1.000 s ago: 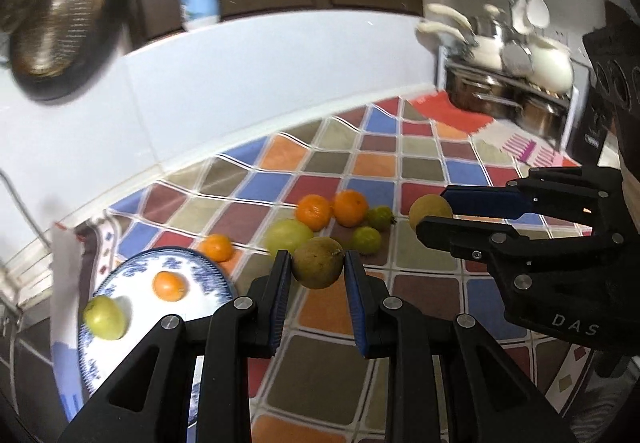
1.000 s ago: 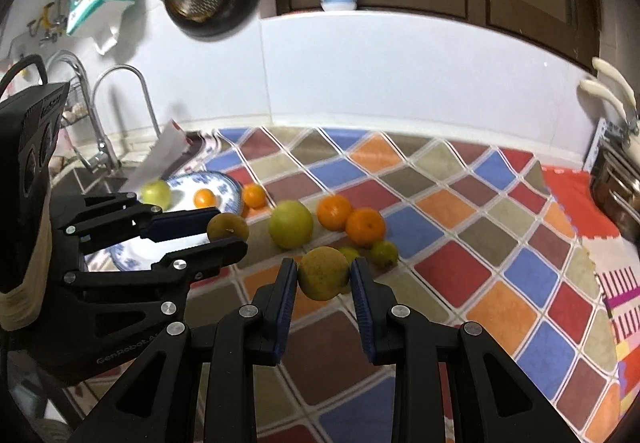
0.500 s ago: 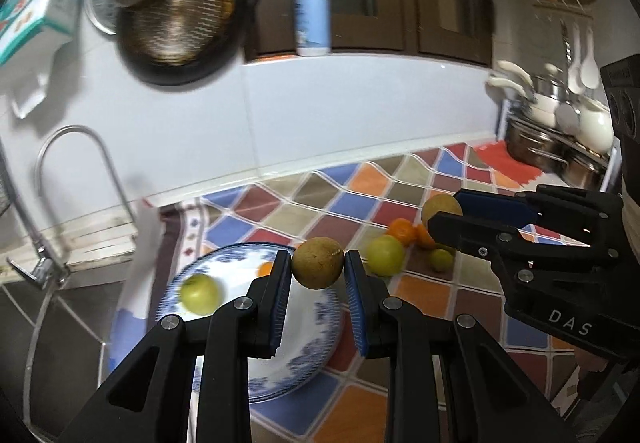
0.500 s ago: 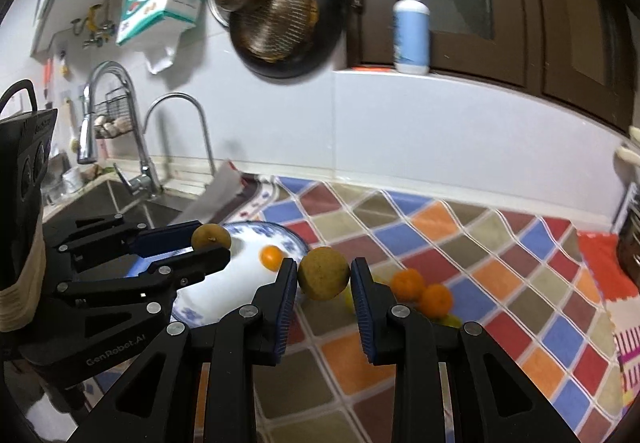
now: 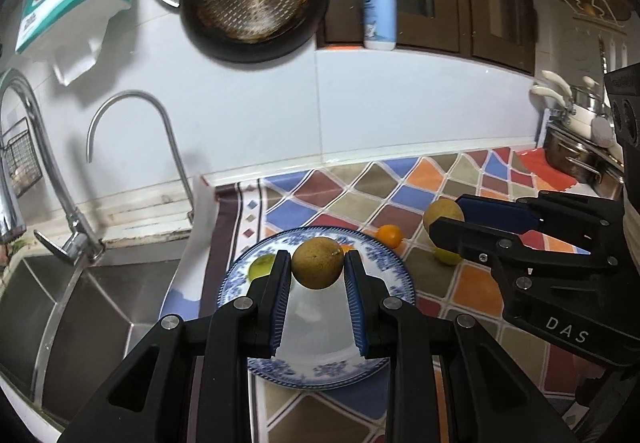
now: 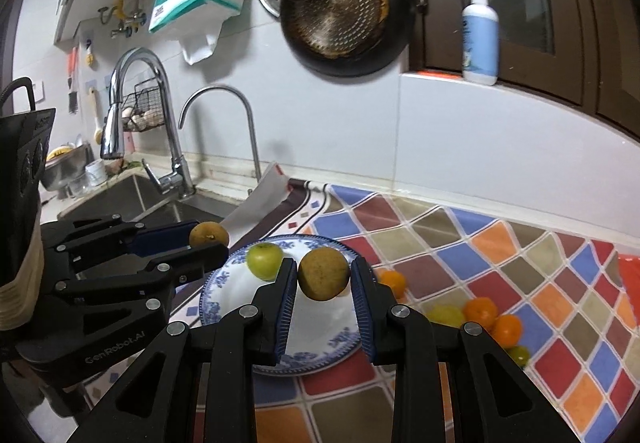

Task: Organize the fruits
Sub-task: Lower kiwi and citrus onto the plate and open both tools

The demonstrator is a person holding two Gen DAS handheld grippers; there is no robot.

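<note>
left gripper (image 5: 318, 269): pinched on a brownish round fruit (image 5: 318, 263), which is gripped on both sides by the blue-padded fingers (image 5: 280, 283) and is held in the air above the plate; the same gripper is seen from the side in the right wrist view (image 6: 208, 241), with the fruit at its tip.
right gripper (image 6: 324, 275): pinched on a second brownish-yellow fruit (image 6: 324, 273), which is held off the surface over the plate; the same gripper is seen at the right of the left wrist view (image 5: 442, 219), with its fruit between the fingertips.
plate (image 6: 224, 287): blue and white patterned, set on the mat near the sink edge, below both held fruits.
green fruit (image 6: 264, 261): lying on the plate, toward its far left side.
small orange (image 5: 389, 235): seen on the mat just beside the plate's far right rim.
loose fruit: a yellow-green fruit (image 6: 444, 315), two oranges (image 6: 480, 311) and a small green one (image 6: 518, 354) are grouped on the mat to the right of the plate.
mat (image 6: 520, 263): a coloured diamond pattern, spread over the counter.
sink (image 5: 60, 303): steel, set left of the plate, with a curved faucet (image 6: 224, 115) behind it.
wall: a dark pan (image 6: 344, 27) is hung above, and a pump bottle (image 6: 480, 39) is stood on the ledge.
</note>
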